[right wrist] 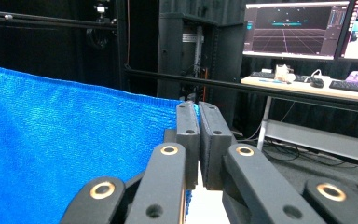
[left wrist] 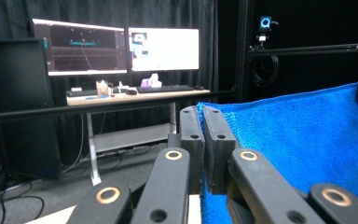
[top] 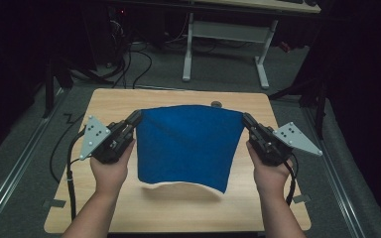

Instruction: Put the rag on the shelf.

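Above the bench (top: 104, 208), a blue cloth (top: 186, 146) hangs stretched between the two tongs, its top edge running straight from one to the other and its lower edge lifted off the wood, casting a shadow below. The left tongs (top: 135, 119) are clamped tight on the cloth's upper left corner, and the right tongs (top: 247, 120) are clamped tight on its upper right corner. In each gripper view the cloth's corner sits pinched between the closed jaws, spreading away toward the other hand
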`<state>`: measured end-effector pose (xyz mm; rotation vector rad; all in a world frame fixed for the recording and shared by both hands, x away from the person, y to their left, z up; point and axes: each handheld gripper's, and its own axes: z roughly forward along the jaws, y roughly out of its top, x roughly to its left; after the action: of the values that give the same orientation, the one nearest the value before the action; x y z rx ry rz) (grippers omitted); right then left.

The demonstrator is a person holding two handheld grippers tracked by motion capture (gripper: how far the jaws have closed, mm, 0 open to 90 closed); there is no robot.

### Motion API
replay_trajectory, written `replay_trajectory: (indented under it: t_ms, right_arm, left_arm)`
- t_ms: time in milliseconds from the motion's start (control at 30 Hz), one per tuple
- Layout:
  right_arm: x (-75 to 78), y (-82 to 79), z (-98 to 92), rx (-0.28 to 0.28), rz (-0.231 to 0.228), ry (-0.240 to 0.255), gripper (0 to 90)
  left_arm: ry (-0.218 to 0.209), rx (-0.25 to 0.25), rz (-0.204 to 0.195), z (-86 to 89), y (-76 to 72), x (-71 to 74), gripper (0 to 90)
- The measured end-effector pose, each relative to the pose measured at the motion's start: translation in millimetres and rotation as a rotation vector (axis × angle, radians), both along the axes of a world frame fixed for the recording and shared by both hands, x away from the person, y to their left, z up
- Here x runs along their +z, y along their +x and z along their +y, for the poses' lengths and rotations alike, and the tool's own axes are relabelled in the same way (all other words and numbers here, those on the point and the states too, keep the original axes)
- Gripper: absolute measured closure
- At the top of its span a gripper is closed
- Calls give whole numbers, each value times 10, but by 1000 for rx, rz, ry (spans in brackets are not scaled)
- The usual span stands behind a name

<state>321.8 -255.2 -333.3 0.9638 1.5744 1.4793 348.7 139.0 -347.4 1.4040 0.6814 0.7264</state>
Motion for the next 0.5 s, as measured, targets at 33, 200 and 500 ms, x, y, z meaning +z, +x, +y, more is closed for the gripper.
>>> replay_trajectory:
  t_ms: [33, 200, 500]
  right_arm:
    - [-8, 32, -9, 1, 4, 7, 885]
    - [-15, 89, -23, -3, 9, 10, 885]
    - [85, 223, -35, -10, 10, 4, 886]
  left_arm:
    - [3, 5, 3, -7, 24, -10, 881]
    - [10, 7, 15, -16, 80, -19, 881]
    - [58, 36, 4, -75, 248, 68, 883]
